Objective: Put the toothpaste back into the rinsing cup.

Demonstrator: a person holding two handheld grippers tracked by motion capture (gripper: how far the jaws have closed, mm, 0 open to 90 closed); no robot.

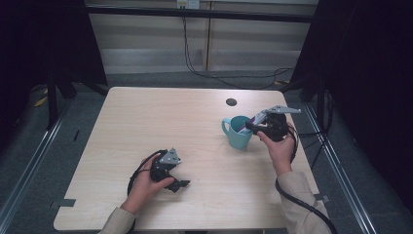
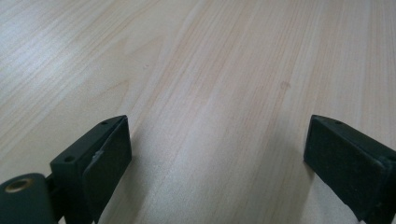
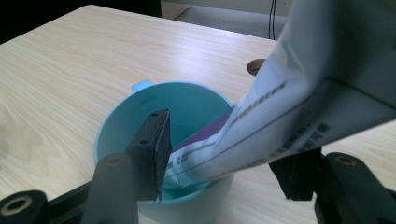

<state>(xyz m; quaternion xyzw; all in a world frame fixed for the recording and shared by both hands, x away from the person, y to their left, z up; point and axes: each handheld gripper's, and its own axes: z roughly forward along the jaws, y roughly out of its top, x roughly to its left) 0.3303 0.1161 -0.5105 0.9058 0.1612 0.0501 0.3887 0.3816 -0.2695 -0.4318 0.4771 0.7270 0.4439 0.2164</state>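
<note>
Right claw (image 3: 219, 172) sits at the cup (image 3: 140, 116) rim, jaws parted with the tube (image 3: 280, 121) between them, head down in the cup, its tail slanting up toward the hand; left claw (image 1: 176, 181) rests open on the table (image 1: 146, 122), well apart

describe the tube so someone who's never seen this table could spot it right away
Start at the light wooden table and go to its right side, where a light blue cup stands by the right gripper. The tube leans out of that cup, lower end inside, between the gripper's open jaws. It is white and purple with printed text, the only flat, soft pack there.
</note>
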